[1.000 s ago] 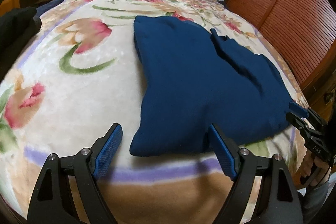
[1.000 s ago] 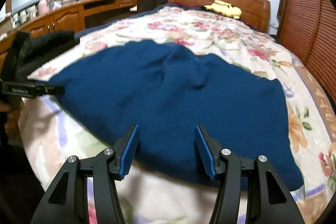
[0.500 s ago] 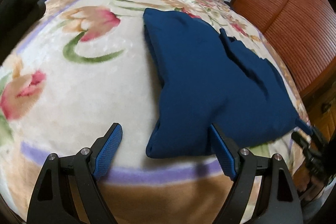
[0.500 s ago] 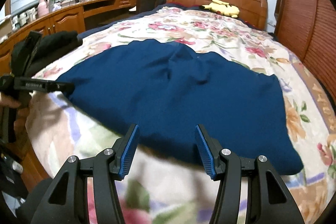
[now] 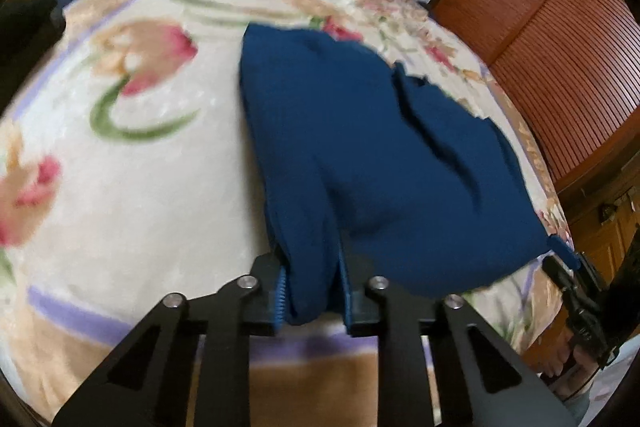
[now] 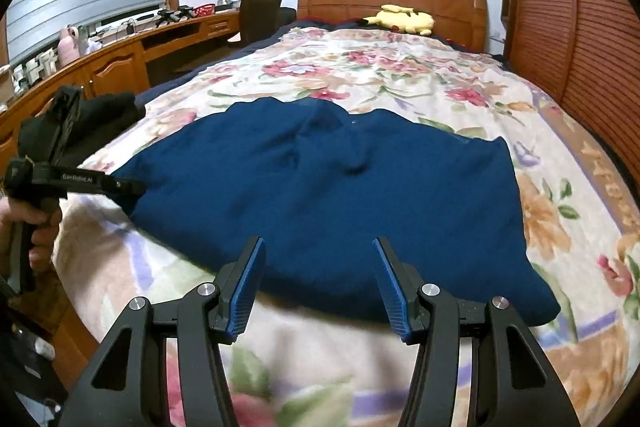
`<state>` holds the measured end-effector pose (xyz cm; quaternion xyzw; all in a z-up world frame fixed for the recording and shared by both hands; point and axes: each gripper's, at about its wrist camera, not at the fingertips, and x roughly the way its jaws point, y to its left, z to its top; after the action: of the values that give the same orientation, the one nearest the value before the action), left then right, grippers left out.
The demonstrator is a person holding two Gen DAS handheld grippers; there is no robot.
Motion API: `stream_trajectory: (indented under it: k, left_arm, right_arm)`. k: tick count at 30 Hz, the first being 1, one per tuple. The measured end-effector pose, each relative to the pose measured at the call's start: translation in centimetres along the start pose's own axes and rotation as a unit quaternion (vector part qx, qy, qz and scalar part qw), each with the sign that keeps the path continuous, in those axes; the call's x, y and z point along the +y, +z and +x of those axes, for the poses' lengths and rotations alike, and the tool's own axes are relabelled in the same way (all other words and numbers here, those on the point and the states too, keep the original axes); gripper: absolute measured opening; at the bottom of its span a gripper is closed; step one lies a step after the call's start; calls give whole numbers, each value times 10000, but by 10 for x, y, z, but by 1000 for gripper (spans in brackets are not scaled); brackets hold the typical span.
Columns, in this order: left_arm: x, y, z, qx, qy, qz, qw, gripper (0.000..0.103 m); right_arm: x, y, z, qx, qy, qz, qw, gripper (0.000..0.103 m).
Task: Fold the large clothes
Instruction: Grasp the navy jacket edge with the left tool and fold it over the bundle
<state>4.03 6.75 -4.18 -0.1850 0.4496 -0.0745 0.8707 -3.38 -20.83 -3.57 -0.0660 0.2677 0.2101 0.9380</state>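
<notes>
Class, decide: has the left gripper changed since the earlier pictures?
Yes. The left gripper has advanced over the purple stripe of the floral blanket and shut on the blue garment.

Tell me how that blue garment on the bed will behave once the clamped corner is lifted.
Likely floppy: the blue garment lies in soft wrinkles and bunches where the left gripper pinches it. It will probably sag and trail across the floral blanket, since the right gripper is open and holds nothing. Its thick, matte look suggests some weight and little slip.
</notes>
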Motion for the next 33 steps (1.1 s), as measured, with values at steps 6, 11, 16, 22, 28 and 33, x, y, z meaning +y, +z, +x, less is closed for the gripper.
stream_trajectory:
  k: [6, 11, 16, 22, 28, 33]
  left_arm:
    - [-49, 18, -27, -470, 118, 712, 9963, 15]
    - [-94, 28, -34, -689, 68, 1153, 9909, 14]
    - [-151, 31, -30, -722, -62, 1497, 9861, 13]
    - [-227, 30, -20, -670, -224, 2116, 9748, 12]
    - [-297, 20, -14, -605, -615, 2609, 9615, 11]
    - [-336, 6, 3, -359, -788, 2809, 9558, 11]
  right_arm:
    - [-9, -7, -2, -22, 65, -31, 10000, 57]
    - [-34, -20, -6, 53, -212, 41, 9998, 57]
    - [-58, -27, -19, 108, -541, 11, 9985, 51]
    - [-88, -30, -40, -103, -630, 352, 9973, 48]
    - [-107, -45, -58, -187, -799, 438, 9957, 46]
    - [-133, -56, -68, -119, -1070, 750, 9914, 45]
